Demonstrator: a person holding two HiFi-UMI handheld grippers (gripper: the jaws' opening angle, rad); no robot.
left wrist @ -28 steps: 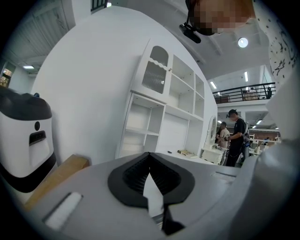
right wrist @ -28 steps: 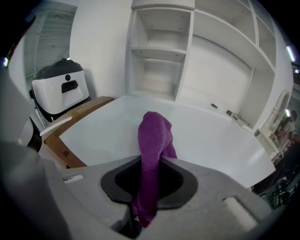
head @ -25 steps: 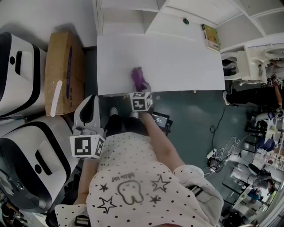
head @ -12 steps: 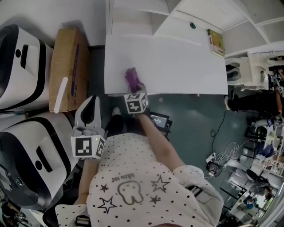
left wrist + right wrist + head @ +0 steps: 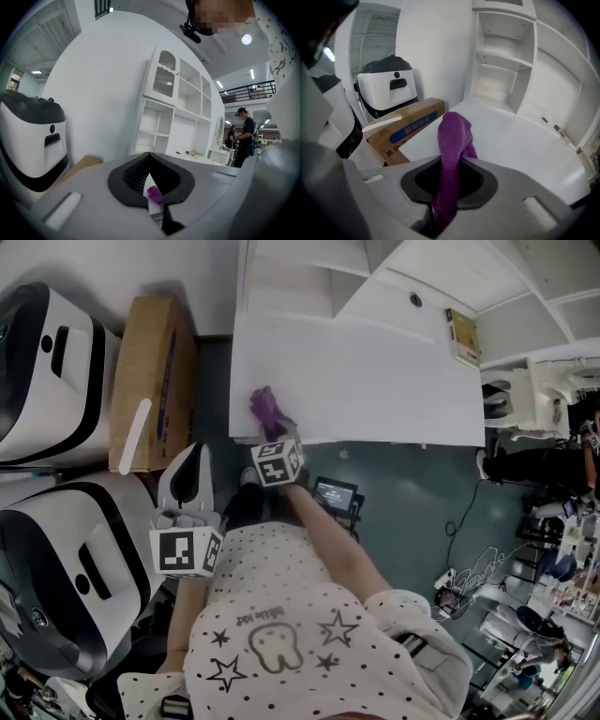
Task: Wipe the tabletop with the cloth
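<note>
Currently right gripper (image 5: 449, 174) jaws clamp the cloth (image 5: 454, 136), judged soft and light, by its bunched end; left gripper (image 5: 150, 158) jaws together, empty.

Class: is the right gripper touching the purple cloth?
Touching. The right gripper view shows the right gripper clamped on the purple cloth, which passes between its jaws.
</note>
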